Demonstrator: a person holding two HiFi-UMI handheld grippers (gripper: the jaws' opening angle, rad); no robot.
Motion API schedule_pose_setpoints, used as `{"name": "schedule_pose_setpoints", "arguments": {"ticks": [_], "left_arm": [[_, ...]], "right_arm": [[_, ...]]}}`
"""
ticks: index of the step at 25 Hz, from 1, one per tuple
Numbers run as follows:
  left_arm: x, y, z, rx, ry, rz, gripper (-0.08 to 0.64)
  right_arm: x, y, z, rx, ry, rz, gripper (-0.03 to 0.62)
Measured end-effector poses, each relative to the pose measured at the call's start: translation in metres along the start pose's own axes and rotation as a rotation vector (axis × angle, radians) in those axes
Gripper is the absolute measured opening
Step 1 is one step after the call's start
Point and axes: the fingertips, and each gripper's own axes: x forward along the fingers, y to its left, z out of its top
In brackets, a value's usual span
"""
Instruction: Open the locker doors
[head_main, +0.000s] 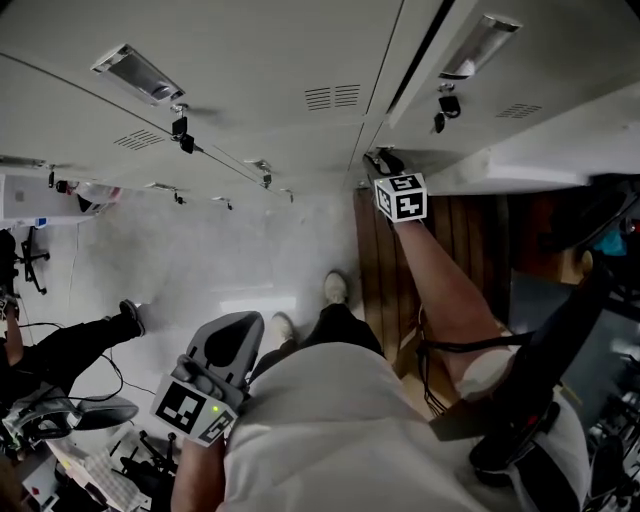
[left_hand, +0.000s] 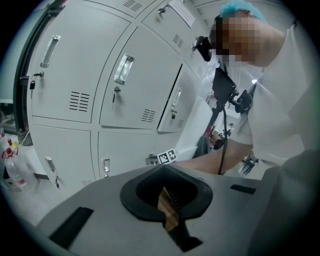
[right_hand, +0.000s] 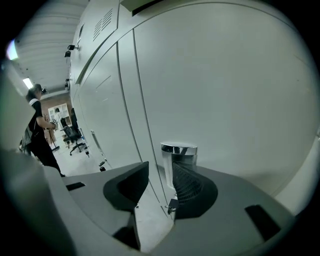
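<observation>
Grey locker doors (head_main: 260, 90) fill the top of the head view, each with a chrome handle (head_main: 137, 72) and a small lock. My right gripper (head_main: 383, 162), with its marker cube (head_main: 401, 197), reaches down to a low locker. In the right gripper view it (right_hand: 159, 175) stands open at a door's edge. A chrome handle (right_hand: 178, 159) sits against the right pad (right_hand: 186, 186), apart from the left pad; a small padlock (right_hand: 171, 206) hangs below. My left gripper (head_main: 238, 330) hangs back at my side, jaws shut and empty (left_hand: 165, 172). One upper door (left_hand: 170, 105) stands ajar.
A person in black (head_main: 60, 350) and an office chair (head_main: 33, 258) are to the left on the pale floor. Brown wooden flooring (head_main: 385, 280) lies under my right arm. Bottles (left_hand: 12, 167) stand by the lockers. Another person (right_hand: 39, 132) stands far down the aisle.
</observation>
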Motion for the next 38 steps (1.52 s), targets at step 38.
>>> {"name": "schedule_pose_setpoints", "arguments": {"ticks": [38], "left_arm": [[0.031, -0.056, 0.009, 0.159, 0.029, -0.214, 0.009]], "right_arm": [[-0.118, 0.013, -0.081, 0.126, 0.03, -0.148, 0.11]]}}
